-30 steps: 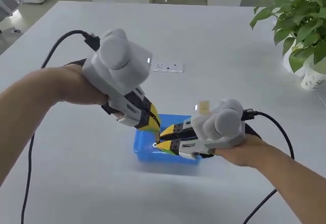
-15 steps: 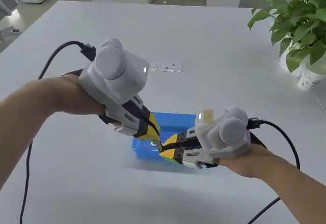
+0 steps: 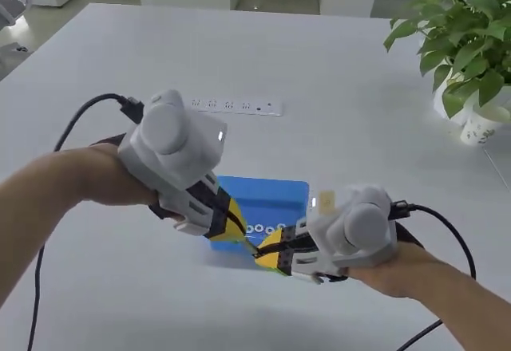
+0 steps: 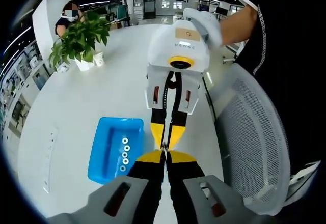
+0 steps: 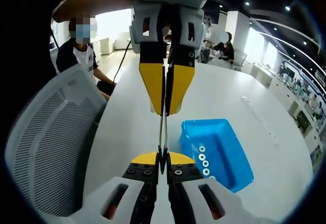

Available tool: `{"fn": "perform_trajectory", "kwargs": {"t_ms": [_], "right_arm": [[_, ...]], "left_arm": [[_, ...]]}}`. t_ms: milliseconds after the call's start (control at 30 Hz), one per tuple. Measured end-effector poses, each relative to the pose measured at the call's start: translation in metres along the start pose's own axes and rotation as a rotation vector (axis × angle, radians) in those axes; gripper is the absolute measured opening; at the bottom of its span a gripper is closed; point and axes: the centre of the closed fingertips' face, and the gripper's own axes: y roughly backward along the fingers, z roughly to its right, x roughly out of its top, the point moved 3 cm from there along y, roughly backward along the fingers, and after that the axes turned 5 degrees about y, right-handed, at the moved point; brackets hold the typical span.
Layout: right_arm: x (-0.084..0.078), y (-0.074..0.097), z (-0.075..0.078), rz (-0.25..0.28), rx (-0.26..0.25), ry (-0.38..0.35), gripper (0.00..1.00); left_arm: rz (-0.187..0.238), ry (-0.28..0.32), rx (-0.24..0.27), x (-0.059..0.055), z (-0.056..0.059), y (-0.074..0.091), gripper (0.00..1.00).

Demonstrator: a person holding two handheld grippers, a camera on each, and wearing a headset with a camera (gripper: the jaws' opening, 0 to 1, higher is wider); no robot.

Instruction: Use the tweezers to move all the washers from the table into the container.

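Thin metal tweezers run between the two grippers, which face each other tip to tip. My left gripper is shut on one end and my right gripper is shut on the other. In the head view the left gripper and the right gripper meet over the near edge of the blue container. A short row of several silver washers lies inside it. The container with washers is left of the left gripper's jaws, and the container with washers is right of the right gripper's.
A white power strip lies on the white table beyond the container. A potted plant stands at the far right. A mesh chair is behind the table's near edge. Black cables trail from both grippers.
Both grippers have drawn back toward the container's near edge, still tip to tip. The row of washers inside the container has come into sight.
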Motion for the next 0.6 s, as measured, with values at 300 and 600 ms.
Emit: {"fn": "perform_trajectory", "kwargs": {"t_ms": [300,600], "right_arm": [[-0.013,-0.003,-0.013,-0.067,0.038,0.04,0.06],[-0.019,-0.009,-0.019,-0.109,0.059,0.072,0.05]], "left_arm": [[-0.024,-0.006,0.0,-0.018,0.008,-0.015,0.05],[-0.067,-0.019,0.023,-0.042,0.01,-0.027,0.04]]}}
